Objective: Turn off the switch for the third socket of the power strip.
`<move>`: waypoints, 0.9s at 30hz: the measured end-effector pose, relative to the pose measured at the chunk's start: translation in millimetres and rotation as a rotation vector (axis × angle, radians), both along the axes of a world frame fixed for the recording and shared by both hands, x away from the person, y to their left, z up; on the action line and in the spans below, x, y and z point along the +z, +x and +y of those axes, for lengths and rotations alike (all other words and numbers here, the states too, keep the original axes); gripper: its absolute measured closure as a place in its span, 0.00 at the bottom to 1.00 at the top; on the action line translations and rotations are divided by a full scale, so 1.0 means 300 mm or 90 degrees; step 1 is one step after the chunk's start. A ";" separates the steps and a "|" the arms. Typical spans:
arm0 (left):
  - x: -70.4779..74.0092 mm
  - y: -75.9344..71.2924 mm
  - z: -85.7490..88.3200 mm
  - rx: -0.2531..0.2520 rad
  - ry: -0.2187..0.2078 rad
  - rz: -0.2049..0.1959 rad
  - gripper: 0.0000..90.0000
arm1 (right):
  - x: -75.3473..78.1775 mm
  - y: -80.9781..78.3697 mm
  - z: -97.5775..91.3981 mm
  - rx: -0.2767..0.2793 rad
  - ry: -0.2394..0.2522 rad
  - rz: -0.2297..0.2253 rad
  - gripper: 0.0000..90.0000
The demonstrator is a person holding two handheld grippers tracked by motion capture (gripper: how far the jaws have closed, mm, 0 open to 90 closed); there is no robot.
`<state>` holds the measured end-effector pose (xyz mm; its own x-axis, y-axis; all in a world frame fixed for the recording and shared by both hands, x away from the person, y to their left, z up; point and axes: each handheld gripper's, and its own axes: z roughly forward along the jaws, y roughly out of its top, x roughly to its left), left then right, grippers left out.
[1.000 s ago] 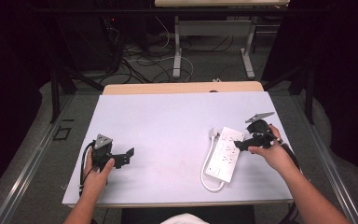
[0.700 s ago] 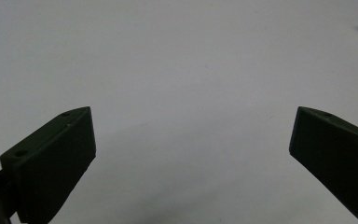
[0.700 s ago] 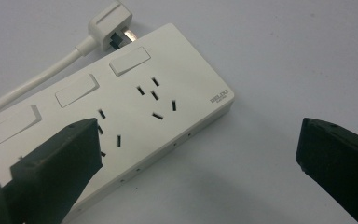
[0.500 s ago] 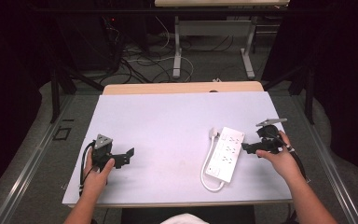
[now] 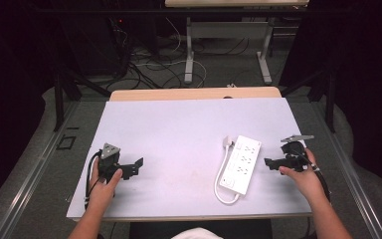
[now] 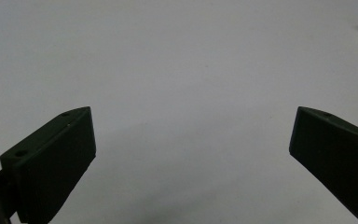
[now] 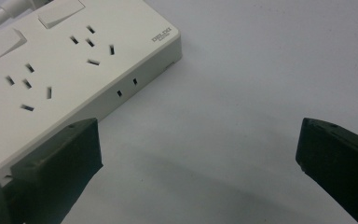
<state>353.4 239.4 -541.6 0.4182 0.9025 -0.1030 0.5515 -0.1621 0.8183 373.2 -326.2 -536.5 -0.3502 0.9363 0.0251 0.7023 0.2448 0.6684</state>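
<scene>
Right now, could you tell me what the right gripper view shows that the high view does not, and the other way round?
The right gripper view shows the power strip close up: its socket slots, two rocker switches, a small brand mark at one corner, and two slots in its side wall.

The high view shows the whole table, the left gripper far off at the left, both hands, and the strip's white cord curling past its near end.

Both show the white power strip lying flat on the table, and the right gripper open, empty and beside it.
</scene>
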 end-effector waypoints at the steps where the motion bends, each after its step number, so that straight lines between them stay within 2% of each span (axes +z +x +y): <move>1: 0.000 0.000 0.000 0.000 0.000 0.000 0.00 | -0.003 -0.003 0.000 -0.001 -0.001 -0.001 0.00; 17: 0.002 0.000 0.003 -0.002 0.001 0.005 0.00 | -0.042 -0.019 -0.005 -0.008 -0.011 -0.037 0.00; 27: 0.002 0.000 0.003 -0.002 0.001 0.004 0.00 | -0.056 -0.027 -0.020 -0.031 -0.003 -0.038 0.00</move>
<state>353.4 240.4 -541.0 0.4208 0.9012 -0.1035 0.5559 -0.1660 0.8145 365.1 -332.2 -553.2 -0.3043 0.9526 0.0008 0.6723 0.2142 0.7086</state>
